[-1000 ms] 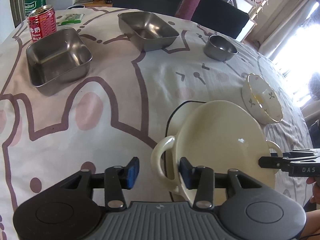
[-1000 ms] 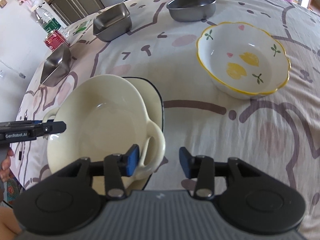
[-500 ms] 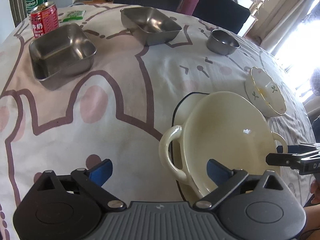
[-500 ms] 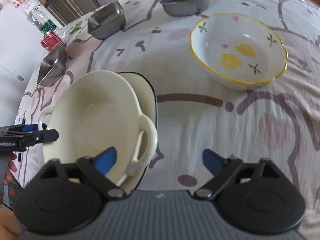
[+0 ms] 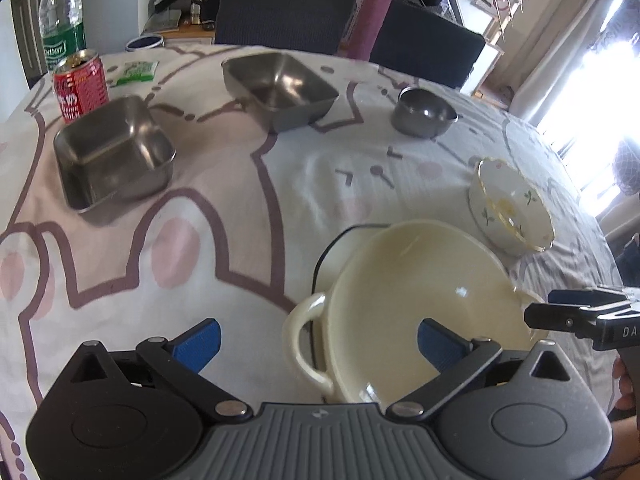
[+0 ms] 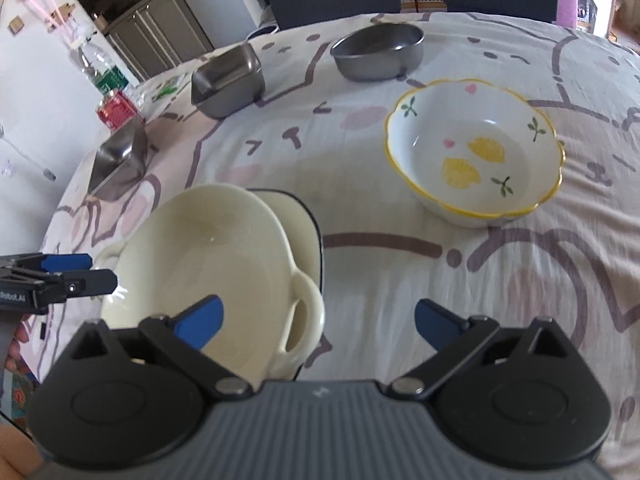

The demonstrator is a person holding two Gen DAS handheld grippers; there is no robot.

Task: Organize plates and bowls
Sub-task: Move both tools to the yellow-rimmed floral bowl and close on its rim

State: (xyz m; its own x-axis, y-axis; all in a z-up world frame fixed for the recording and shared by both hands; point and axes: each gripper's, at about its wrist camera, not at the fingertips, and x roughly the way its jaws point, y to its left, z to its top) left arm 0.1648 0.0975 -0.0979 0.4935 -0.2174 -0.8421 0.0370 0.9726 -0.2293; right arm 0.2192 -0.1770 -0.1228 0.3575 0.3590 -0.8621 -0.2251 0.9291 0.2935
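Both grippers, left (image 5: 316,340) and right (image 6: 318,322), now stand fully spread and grasp nothing; a second ago their pads pinched the handles of the cream bowl (image 5: 420,300). Released, it sits on the dark-rimmed plate (image 6: 308,236), so this stacking looks finished. Next candidate is probably the flowered bowl (image 6: 476,160) nearby.

My left gripper (image 5: 316,338) hangs wide open over the near handle of the cream two-handled bowl (image 5: 424,292), which sits on a dark-rimmed cream plate (image 5: 340,248), touching nothing, while the right gripper (image 5: 568,312) pokes in beside the far rim.
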